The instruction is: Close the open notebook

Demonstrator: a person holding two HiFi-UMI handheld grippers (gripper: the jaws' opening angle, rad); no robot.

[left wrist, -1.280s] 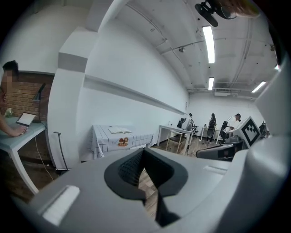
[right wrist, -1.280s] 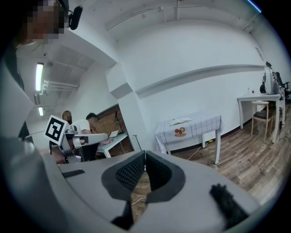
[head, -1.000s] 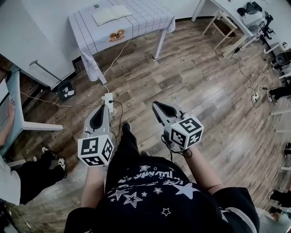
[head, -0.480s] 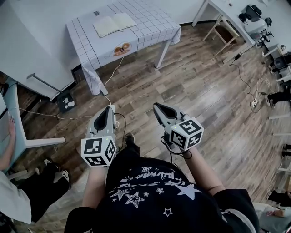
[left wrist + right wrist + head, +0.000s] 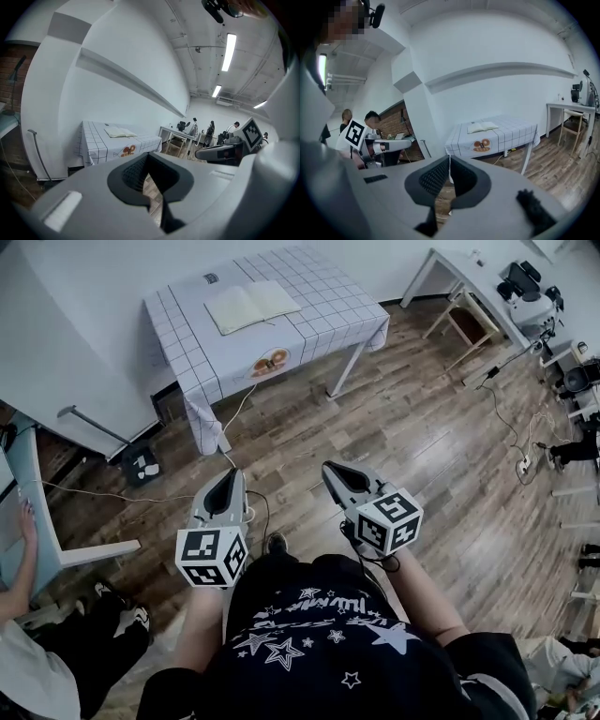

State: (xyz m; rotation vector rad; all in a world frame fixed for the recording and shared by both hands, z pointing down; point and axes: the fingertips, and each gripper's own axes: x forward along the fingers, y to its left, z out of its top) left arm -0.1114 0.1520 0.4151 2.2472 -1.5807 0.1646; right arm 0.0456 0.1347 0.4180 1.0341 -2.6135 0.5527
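The open notebook (image 5: 253, 306) lies flat on a table with a white checked cloth (image 5: 319, 329) at the far side of the room. It also shows in the left gripper view as the notebook (image 5: 120, 133) and in the right gripper view as the notebook (image 5: 483, 127). My left gripper (image 5: 225, 482) and right gripper (image 5: 330, 468) are held side by side in front of the person's body, well short of the table, over the wooden floor. Both point toward the table. Each has its jaws shut with nothing between them, seen in the left gripper (image 5: 148, 154) and right gripper (image 5: 450, 157) views.
A power strip (image 5: 247, 513) and its cable lie on the floor between me and the table. A seated person (image 5: 42, 667) and a white desk (image 5: 66, 545) are at the left. Another white table (image 5: 469, 273), a chair (image 5: 466, 326) and equipment stand at the far right.
Both grippers and the person have moved forward across the floor; the table with the notebook now sits lower and larger in the head view. The jaws stayed shut.
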